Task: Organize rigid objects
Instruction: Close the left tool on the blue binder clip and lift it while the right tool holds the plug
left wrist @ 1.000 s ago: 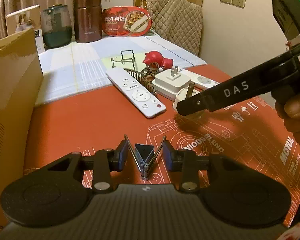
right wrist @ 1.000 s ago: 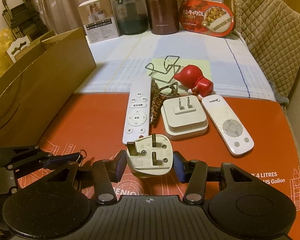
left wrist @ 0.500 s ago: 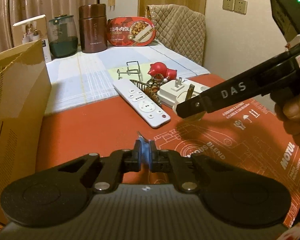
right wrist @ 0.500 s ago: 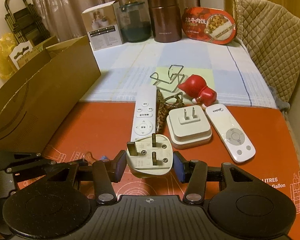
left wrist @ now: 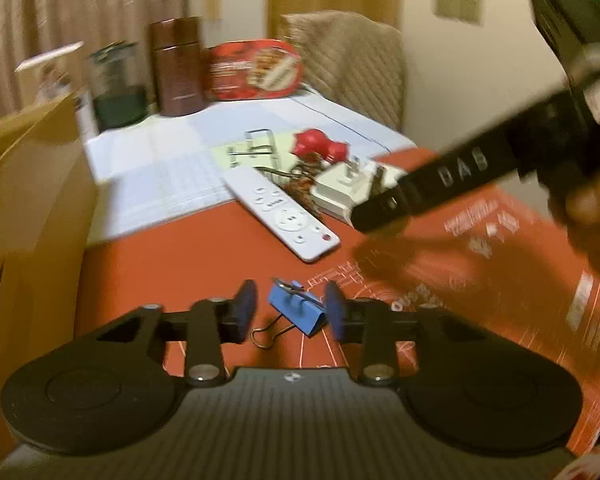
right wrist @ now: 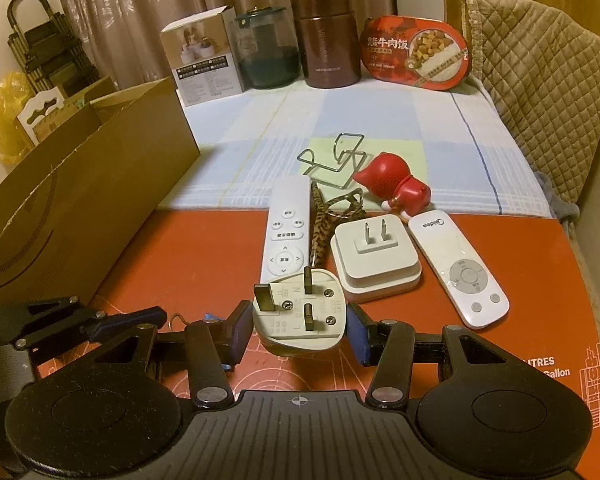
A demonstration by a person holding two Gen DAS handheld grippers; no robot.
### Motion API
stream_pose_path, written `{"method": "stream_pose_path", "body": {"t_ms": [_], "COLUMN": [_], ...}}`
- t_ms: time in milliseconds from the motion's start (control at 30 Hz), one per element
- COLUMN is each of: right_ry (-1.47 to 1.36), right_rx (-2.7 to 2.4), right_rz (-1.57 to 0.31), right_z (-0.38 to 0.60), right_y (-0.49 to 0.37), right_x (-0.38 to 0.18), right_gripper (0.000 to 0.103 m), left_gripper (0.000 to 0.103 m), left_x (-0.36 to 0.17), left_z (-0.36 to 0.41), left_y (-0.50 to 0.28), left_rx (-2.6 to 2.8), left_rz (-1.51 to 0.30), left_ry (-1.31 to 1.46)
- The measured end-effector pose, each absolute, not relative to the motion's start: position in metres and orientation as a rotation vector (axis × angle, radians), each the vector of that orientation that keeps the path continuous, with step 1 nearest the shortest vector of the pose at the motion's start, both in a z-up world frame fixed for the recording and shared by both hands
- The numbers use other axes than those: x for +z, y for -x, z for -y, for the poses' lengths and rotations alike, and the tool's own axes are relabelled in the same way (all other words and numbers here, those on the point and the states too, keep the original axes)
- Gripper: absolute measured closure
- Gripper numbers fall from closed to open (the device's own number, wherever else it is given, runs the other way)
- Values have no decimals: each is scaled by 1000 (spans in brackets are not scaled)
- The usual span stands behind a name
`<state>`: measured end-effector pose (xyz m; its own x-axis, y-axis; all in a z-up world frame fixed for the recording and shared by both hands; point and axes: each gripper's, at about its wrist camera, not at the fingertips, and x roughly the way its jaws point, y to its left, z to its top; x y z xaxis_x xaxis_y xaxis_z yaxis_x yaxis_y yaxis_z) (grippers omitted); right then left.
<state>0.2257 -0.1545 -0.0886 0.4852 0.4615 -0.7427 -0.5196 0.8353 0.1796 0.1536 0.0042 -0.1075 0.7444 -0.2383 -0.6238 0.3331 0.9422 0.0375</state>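
Both grippers are seen: the left gripper (left wrist: 290,312) has just been opened, and the blue clip (left wrist: 298,312) lies loose between its fingers, while the plug (right wrist: 300,312) is kept clamped by the right gripper (right wrist: 298,322), so the clip must be gripped anew.

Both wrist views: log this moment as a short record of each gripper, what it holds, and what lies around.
left gripper: jaws just opened, pads clear of blue binder clip lying on red mat
right gripper: shut on white three-pin plug
nearby: long white remote, square white adapter, brown cardboard box
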Motion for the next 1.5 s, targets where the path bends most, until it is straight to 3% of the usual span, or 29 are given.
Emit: {"method": "stream_pose_path", "body": {"t_ms": [33, 333, 1367, 1433, 1500], "right_ry": [71, 65, 48, 47, 45], "right_rx": [596, 591, 595, 593, 594], "right_rz": [-881, -886, -889, -888, -884], "right_z": [156, 162, 162, 161, 161], "right_y": [-226, -230, -231, -232, -232], "right_x": [-89, -89, -89, -88, -87], "right_gripper": [57, 57, 57, 57, 57], "left_gripper": [56, 54, 55, 66, 67], "left_x": [-110, -125, -126, -126, -125], "left_z": [-2, 3, 10, 8, 7], "left_y": [-156, -178, -171, -174, -175], "left_rx": [-334, -384, -468, -464, -450], "left_rz": [-667, -690, -752, -757, -765], "left_ry": [-192, -287, -262, -240, -221]}}
